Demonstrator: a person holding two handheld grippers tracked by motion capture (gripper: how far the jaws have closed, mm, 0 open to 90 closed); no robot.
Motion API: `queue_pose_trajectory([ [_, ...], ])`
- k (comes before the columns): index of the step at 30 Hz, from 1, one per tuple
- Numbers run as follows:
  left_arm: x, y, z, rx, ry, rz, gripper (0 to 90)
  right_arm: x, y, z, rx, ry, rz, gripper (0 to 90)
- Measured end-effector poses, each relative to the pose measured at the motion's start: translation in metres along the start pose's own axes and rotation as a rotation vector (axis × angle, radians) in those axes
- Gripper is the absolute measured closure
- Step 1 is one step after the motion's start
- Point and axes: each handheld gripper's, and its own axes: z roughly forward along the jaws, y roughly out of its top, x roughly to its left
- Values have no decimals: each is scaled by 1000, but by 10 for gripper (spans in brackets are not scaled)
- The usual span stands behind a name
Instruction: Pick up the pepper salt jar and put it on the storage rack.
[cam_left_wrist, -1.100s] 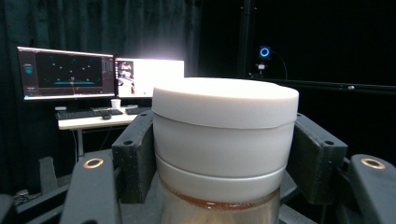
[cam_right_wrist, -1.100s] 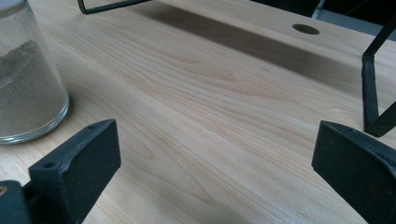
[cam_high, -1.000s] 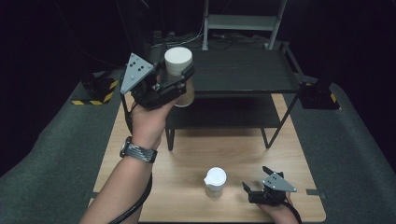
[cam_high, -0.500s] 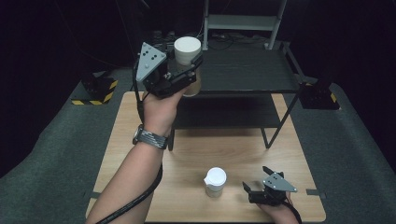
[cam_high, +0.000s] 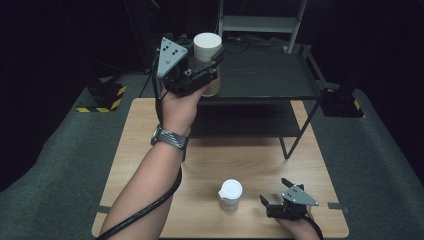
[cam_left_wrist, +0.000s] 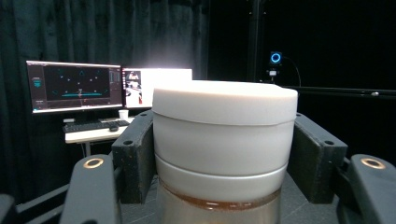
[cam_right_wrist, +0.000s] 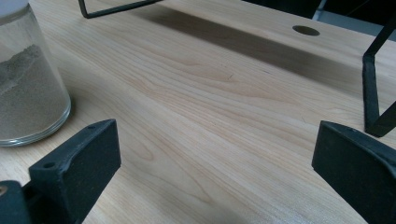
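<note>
A glass jar with a white lid and brownish contents is gripped below its lid by my left gripper, held up at the left end of the black rack's top shelf. In the left gripper view the jar sits upright with a black pad pressed against each side. A second white-lidded jar holding grey powder stands on the wooden table near its front edge. My right gripper rests just right of it, open; its view shows bare wood between the jaws and that jar at far left.
The black rack has a lower shelf and thin metal legs on the table's far half. A cable trails along the left forearm. Dark carpet surrounds the table. Two lit monitors stand on a desk beyond.
My left hand has carried the jar rightward and farther back, nearer the rack's top shelf. The right gripper and the jar on the table have stayed put.
</note>
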Motion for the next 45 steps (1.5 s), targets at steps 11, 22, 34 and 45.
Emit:
queue_pose_trajectory([
  [11,1,-8,18,19,15,-7,336,0,0,0,-1,3,-7,1],
  [22,-4,-10,29,31,19,0,336,-1,-1,-1,-7,10,-11,1],
  [34,-4,-13,32,33,16,-13,336,-2,-1,-1,-7,14,-9,1],
  [45,-4,-15,30,28,18,-8,334,-2,-1,0,-5,16,-15,1],
])
